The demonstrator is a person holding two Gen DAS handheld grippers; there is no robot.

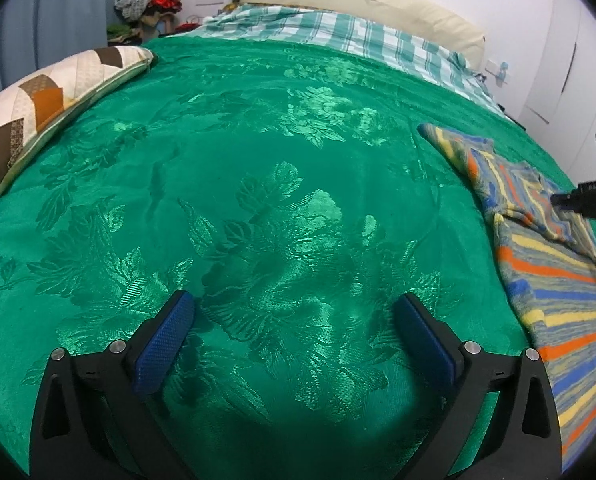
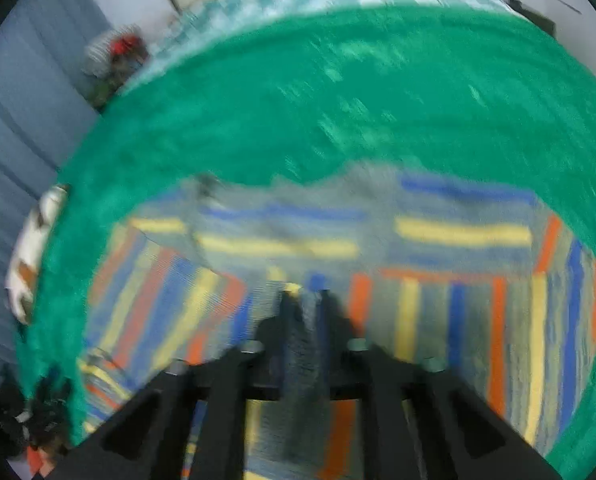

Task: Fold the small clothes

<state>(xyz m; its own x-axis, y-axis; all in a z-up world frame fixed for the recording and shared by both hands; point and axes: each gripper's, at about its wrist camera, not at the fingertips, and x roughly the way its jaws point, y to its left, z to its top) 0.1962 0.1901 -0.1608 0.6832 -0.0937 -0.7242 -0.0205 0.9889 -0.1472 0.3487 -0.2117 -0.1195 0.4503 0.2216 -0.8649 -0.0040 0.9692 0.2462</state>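
Striped knit garment (image 2: 438, 236) lies partly folded, rumpled.

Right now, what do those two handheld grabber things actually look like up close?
The left gripper has black angular plastic arms with silver bolt heads, and its jaws are lined with blue, dimpled rubber pads. The right gripper has the same black frame and bolts, though blur hides its finer detail.

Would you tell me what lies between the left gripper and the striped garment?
Only bare green bedspread separates the left gripper from the striped garment, in the left wrist view.
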